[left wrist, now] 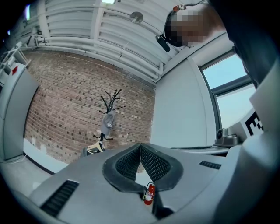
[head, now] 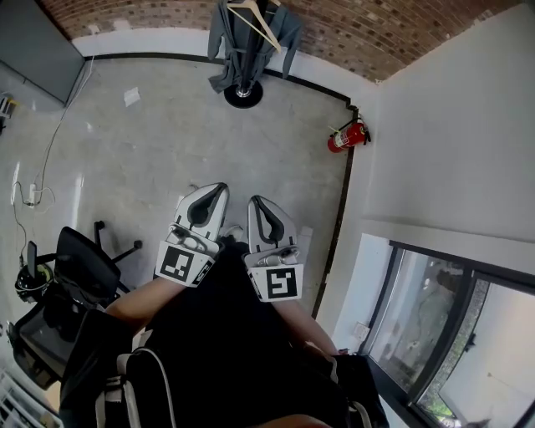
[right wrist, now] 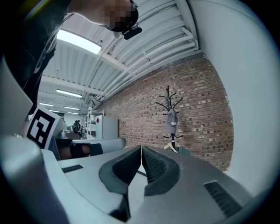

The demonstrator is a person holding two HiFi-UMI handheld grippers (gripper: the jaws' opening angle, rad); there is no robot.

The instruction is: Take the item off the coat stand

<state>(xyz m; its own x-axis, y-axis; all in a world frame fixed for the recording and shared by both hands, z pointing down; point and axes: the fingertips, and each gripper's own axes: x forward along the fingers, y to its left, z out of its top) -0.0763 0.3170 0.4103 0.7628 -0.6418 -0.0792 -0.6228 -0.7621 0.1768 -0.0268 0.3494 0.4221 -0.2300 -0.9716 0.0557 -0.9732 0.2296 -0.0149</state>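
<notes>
far across the floor from both grippers, in the head view, the coat stand [head: 243, 90] sits against the brick wall. a grey garment [head: 226, 50] is draped over it, with a wooden hanger [head: 256, 22] just beside the cloth. the left gripper [head: 219, 189] and right gripper [head: 254, 203] are held side by side, well short of the stand.

the left gripper view shows its jaws pressed together on nothing, with the stand small beyond them.

the right gripper view shows the same: jaws closed and empty, stand ahead.

likely risks:
- arriving with the jaws unopened and shoving the cloth
- tugging sideways, so the garment snags a hook and tips the stand
- dislodging the hanger
</notes>
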